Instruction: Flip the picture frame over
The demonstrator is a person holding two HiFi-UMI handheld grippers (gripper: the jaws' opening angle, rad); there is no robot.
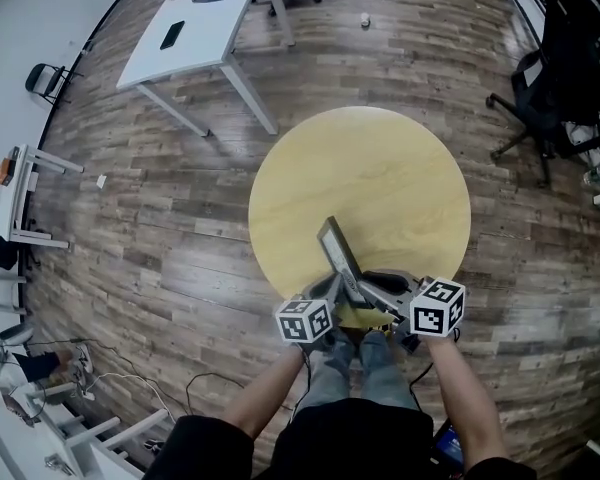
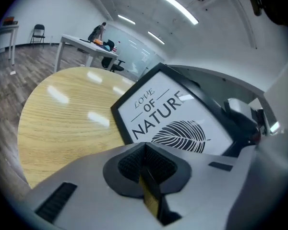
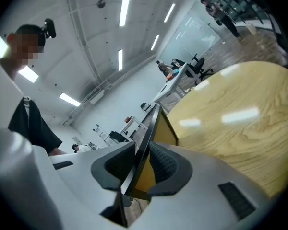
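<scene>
The left tool (image 2: 145, 170) is fully closed. Its two ribbed black pads pinch a thin yellow-brown piece with a dark edge, and the colour matches the backing of the black-rimmed rectangular picture frame (image 2: 175, 116). I cannot tell whether that piece is the frame's prop leg or its lower edge.

Just beyond these jaws the frame's printed face is turned towards the left tool. It is a white sheet with the words "LOVE OF NATURE" above a black leaf.

The right tool (image 3: 140, 169) has the frame's black rim running edge-on between its pads. One pad lies against the front and the other against the yellow-brown back, so it grips the frame from the other side.

In the head view the two tools sit close together, each with its marker cube towards the person. The frame stands on edge between them, tilted, over the near edge of the round light-wood counter (image 1: 380, 158). Its upper end reaches towards the counter's middle. Whether its lower edge touches the wood is hidden by the tools.

The person's bare forearms (image 1: 270, 388) come in from below. The counter stands on a grey-brown plank floor (image 1: 160, 238). A white rectangular counter (image 1: 195, 38) stands well beyond its far left edge, and a black office chair (image 1: 555, 68) stands off to the far right.
</scene>
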